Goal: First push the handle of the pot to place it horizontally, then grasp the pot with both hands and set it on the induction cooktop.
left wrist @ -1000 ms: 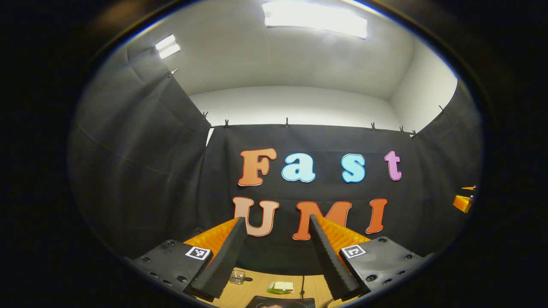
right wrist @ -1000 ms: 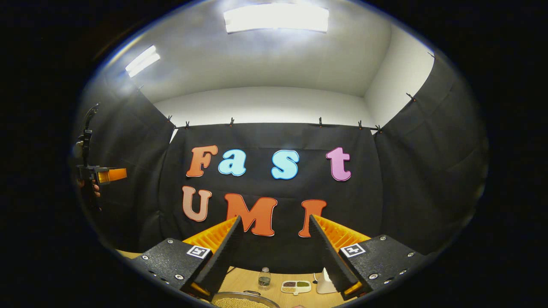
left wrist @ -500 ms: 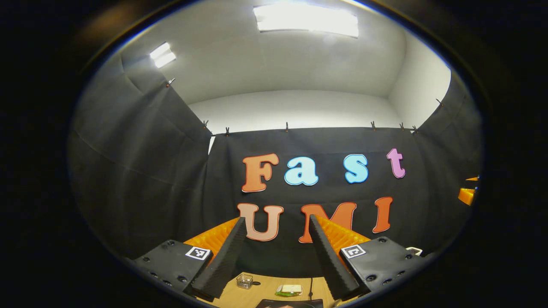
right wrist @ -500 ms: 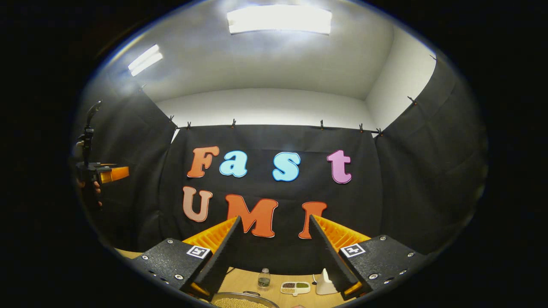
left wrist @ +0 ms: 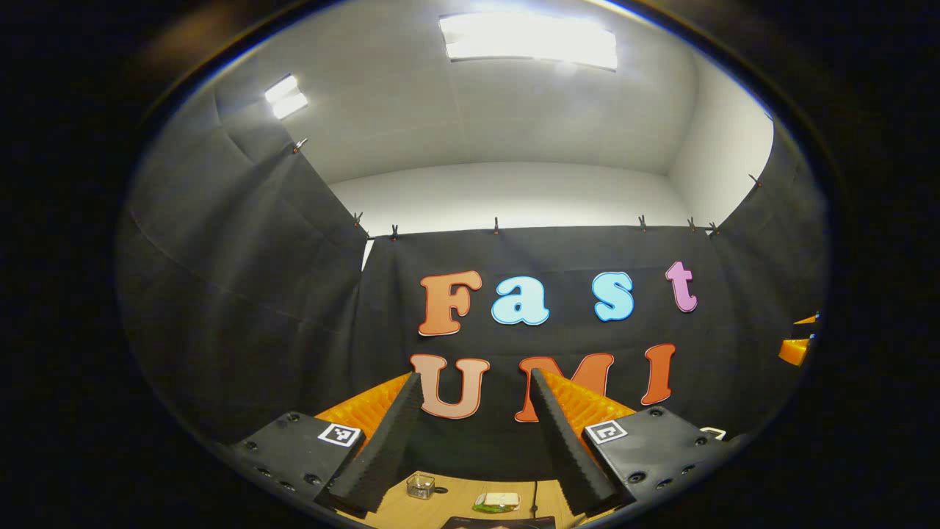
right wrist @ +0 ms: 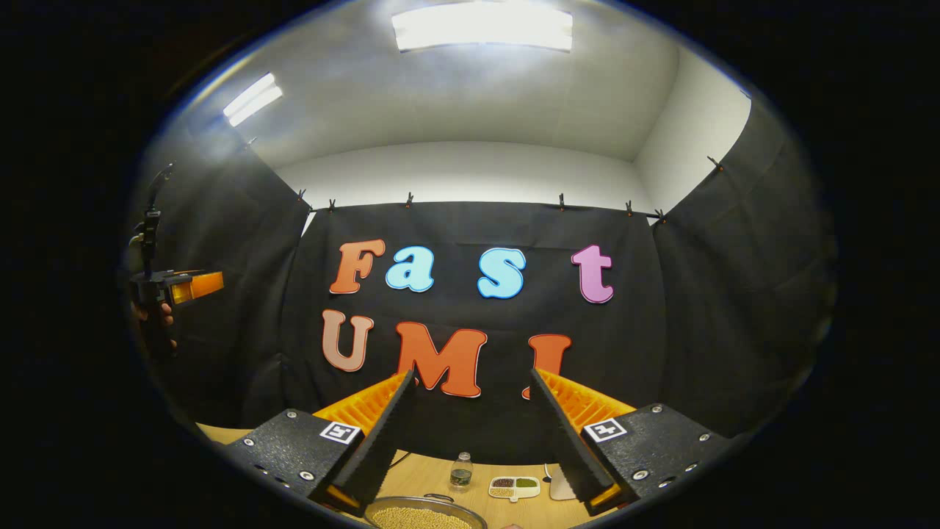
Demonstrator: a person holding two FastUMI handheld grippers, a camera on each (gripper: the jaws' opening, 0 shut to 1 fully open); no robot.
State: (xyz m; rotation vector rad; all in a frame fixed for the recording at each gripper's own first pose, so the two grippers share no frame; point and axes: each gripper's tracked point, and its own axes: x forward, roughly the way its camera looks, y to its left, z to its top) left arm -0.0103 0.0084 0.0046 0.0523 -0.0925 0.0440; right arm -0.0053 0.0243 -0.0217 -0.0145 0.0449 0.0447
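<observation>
A metal pot (right wrist: 422,514) filled with small pale grains sits on the wooden table at the bottom of the right gripper view, just below and between my right gripper's fingers. My right gripper (right wrist: 471,376) is open, held above the table and aimed at the booth wall. In the left gripper view, my left gripper (left wrist: 476,376) is also open and empty, held high. The dark edge of the induction cooktop (left wrist: 499,523) shows under it. The left gripper (right wrist: 176,286) hangs in the air at the far left of the right gripper view, held by a hand. The right gripper (left wrist: 797,347) peeks in at the right edge.
At the back of the table (right wrist: 433,474) stand a small bottle (right wrist: 461,472), a divided dish of grains (right wrist: 515,485) and a white object (right wrist: 558,486). The left gripper view shows a small glass jar (left wrist: 420,486) and a green-and-white item (left wrist: 497,501) behind the cooktop.
The right gripper view has tipped down a little, so more of the pot shows. The left gripper view has tipped up slightly. Both grippers stay open.
</observation>
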